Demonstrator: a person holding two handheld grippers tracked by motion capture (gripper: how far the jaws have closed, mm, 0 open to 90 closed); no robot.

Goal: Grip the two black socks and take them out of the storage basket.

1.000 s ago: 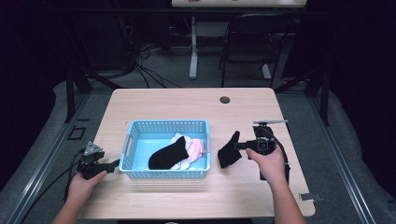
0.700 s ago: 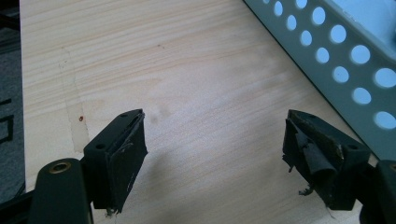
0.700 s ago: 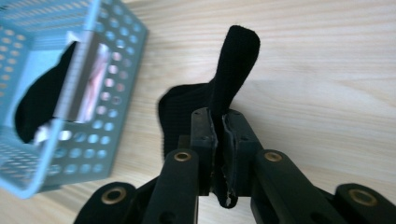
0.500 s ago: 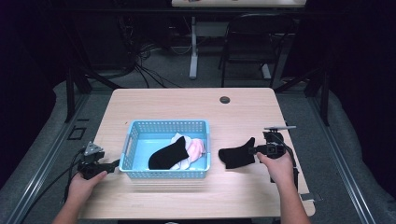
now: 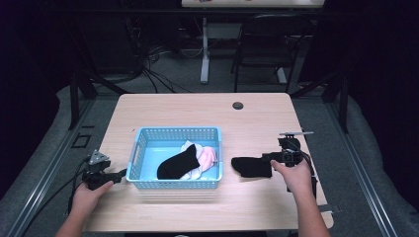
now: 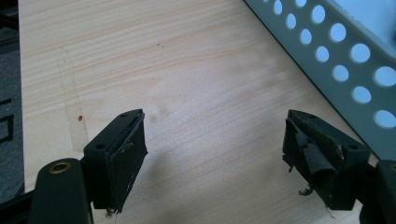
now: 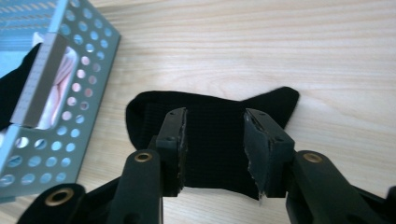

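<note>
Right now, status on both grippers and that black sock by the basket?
Right gripper jaws just opened, flat black fabric sock released on the wooden table. Left gripper open, idle beside the blue perforated plastic basket. Nothing in the way.

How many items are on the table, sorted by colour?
Black socks: 2, one on the table under the right gripper, one in the basket
White garments: 1
Pink garments: 1
Blue baskets: 1
Total: 5

The table (image 5: 257, 118) is overlooked from high up; the blue basket (image 5: 175, 140) is shared with both close, low gripper views.
</note>
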